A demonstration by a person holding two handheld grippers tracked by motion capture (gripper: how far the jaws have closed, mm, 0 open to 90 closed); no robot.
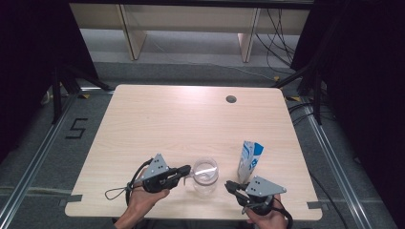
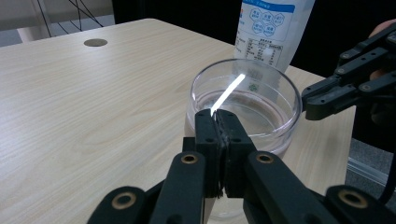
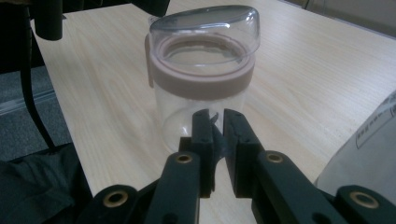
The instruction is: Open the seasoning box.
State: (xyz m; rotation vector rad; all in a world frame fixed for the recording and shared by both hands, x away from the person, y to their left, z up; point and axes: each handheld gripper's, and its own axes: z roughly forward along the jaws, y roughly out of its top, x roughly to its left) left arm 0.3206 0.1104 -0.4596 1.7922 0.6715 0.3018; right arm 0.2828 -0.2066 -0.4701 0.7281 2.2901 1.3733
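We are pinching the jar's handle (image 1: 189,174) with our left gripper (image 1: 185,170) to steady the jar (image 1: 205,176), while our right gripper (image 1: 229,185), jaws nearly together and empty, is waiting just beside it, the carton (image 1: 250,161) behind.

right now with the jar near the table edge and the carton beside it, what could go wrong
1. The clear jar stands close to the near edge of the table; the left tongs, shut at its rim, could tip it or drag it off.
2. Its domed lid looks tilted, so it may not be seated and could pop off.
3. The tall carton stands close to the shut right tongs; a sideways swing could knock it over.
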